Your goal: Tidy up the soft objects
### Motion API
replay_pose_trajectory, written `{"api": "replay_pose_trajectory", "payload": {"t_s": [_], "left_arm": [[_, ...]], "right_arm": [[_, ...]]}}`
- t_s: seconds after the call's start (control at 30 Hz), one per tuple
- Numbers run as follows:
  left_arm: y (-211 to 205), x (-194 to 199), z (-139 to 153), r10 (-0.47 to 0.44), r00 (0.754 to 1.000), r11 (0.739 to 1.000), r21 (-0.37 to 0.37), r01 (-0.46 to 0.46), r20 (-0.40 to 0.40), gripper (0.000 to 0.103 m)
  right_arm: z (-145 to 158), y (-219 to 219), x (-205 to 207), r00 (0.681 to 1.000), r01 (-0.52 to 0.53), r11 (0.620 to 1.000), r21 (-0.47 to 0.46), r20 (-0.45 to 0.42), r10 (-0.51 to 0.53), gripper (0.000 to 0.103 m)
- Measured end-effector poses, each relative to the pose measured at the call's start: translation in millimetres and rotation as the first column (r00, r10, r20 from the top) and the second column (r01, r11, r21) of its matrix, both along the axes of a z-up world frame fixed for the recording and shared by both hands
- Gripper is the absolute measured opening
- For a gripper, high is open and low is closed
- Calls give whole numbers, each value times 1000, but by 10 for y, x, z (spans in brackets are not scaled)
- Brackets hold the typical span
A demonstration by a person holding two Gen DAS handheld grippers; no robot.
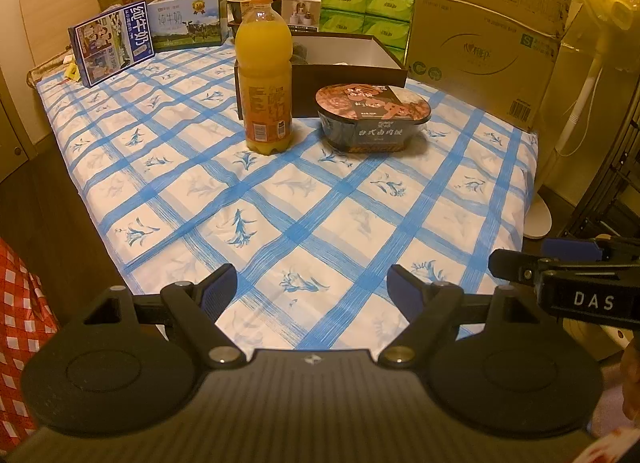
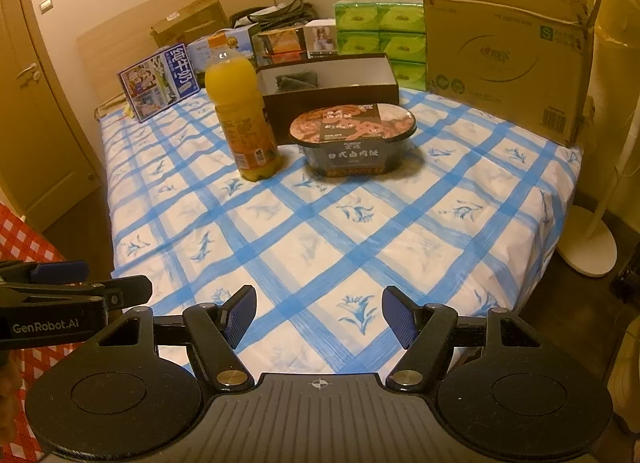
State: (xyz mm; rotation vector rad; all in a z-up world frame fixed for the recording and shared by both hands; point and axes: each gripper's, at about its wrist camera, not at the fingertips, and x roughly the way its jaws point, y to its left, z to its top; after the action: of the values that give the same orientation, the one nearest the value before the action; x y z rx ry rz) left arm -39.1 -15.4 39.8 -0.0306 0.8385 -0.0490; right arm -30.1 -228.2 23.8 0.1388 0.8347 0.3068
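L gripper (image 1: 312, 291) and R gripper (image 2: 319, 317) both sit low at the near edge of the bed (image 2: 320, 247), jaws spread wide, nothing between the blue pads (image 2: 240, 317). Each shows at the edge of the other's view, side by side.

Soft thing: a dark folded cloth (image 2: 294, 81), greyish, looks knit or ribbed, too small to tell more. It lies inside the shoebox (image 2: 332, 81) at the far middle of the bed, toward the box's left end. Box is dark brown outside, white inside, no lid on; rest of its interior looks bare from the R view. In the L view the cloth is mostly hidden behind the bottle.

Juice bottle (image 1: 264, 75) stands upright just in front of the box's left corner, orange cap on, nearly full. Rice bowl (image 1: 372, 117), sealed, sits right of it, close to the box front.

Behind: green tissue packs (image 1: 366, 13) stacked, big carton (image 1: 488, 35) right, milk boxes (image 1: 112, 47) left. Bed cover is white w/ blue check.
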Motion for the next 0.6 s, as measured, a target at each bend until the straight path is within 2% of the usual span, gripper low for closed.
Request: {"api": "replay_pose_trajectory", "payload": {"t_s": [0.6], "left_arm": [[6, 5, 2, 1, 1000, 1000, -4, -1, -1, 81]], "right_arm": [[6, 18, -2, 1000, -1, 1000, -2, 2, 1, 69]]}}
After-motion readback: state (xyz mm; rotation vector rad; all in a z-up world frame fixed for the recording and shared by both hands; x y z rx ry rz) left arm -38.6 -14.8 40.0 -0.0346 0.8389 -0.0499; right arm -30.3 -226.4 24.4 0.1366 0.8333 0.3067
